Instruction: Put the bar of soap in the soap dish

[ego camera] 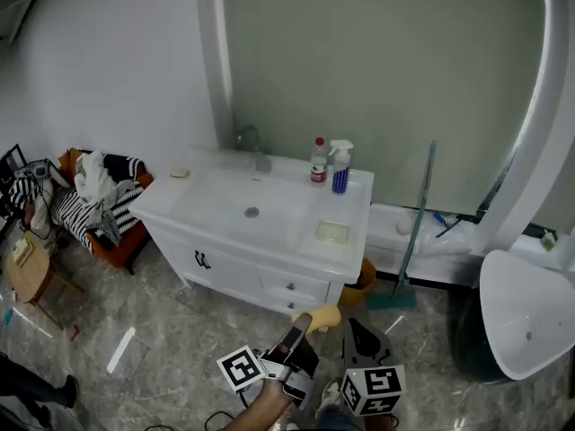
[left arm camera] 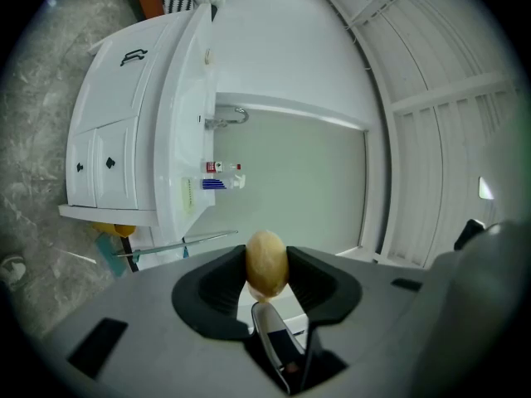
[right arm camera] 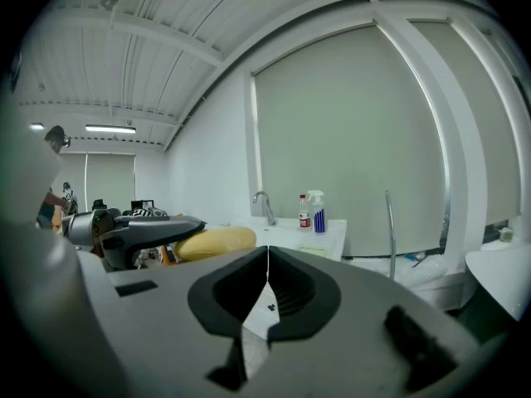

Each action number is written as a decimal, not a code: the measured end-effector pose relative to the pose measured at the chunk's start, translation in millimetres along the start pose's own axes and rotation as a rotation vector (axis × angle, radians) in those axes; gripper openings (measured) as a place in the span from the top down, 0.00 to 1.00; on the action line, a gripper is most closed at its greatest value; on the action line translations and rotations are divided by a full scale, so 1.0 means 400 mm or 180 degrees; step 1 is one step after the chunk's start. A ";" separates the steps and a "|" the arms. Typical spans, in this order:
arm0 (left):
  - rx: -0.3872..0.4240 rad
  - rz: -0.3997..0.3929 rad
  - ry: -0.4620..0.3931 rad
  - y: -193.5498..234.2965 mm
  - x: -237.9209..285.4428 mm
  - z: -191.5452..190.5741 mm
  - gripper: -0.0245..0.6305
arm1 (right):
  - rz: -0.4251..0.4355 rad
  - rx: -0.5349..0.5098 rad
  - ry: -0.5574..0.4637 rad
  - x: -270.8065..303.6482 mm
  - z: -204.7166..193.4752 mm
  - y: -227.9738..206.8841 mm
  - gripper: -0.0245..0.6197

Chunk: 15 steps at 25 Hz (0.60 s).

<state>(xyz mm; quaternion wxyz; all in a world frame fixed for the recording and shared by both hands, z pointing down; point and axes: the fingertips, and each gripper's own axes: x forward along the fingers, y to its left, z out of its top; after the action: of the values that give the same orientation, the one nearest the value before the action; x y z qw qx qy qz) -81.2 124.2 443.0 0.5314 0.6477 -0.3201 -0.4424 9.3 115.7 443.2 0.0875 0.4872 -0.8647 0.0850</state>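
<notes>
Closest to me, the left gripper (left arm camera: 266, 279) has its jaws clamped on the yellow bar of soap (left arm camera: 266, 261), out over the floor, short of the vanity (ego camera: 216, 200). The right gripper (right arm camera: 267, 259) is just beside it, jaws pinched together with nothing between. Farther off, the soap dish (ego camera: 331, 232) sits on the vanity's right end, with the spray bottle (ego camera: 340, 168) behind it.

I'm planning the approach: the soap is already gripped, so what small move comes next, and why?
Probably carry the left gripper forward toward the vanity. Its jaws are shut on the bar of soap, but the soap dish sits on the countertop near the front right corner, well apart from it, with floor between. The right gripper is shut and empty.
</notes>
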 end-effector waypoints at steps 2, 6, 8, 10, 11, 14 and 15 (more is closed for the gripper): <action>0.0004 0.0009 0.0003 0.009 0.029 0.004 0.72 | 0.0094 0.0007 -0.0016 0.025 0.006 -0.011 0.94; -0.0001 0.0047 -0.0035 0.036 0.091 0.019 0.72 | 0.0210 -0.0056 -0.0021 0.080 0.019 -0.047 0.94; 0.0010 0.0063 -0.0063 0.047 0.125 0.027 0.72 | 0.0228 -0.0063 -0.0006 0.111 0.023 -0.077 0.94; 0.0024 0.0087 -0.0095 0.060 0.159 0.037 0.72 | 0.0264 -0.0041 0.0015 0.141 0.027 -0.105 0.94; 0.0032 0.0097 -0.0111 0.065 0.177 0.043 0.72 | 0.0284 -0.0040 0.0027 0.156 0.030 -0.118 0.94; 0.0050 0.0118 -0.0141 0.076 0.225 0.055 0.72 | 0.0338 -0.0064 0.0075 0.194 0.037 -0.151 0.94; 0.0053 0.0128 -0.0151 0.080 0.239 0.057 0.72 | 0.0355 -0.0069 0.0092 0.205 0.038 -0.163 0.94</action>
<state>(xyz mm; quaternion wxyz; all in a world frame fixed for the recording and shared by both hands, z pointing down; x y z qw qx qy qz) -61.7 23.1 450.7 0.5270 0.6349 -0.3492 -0.4441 22.4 11.0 451.7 0.1004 0.4360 -0.8900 0.0875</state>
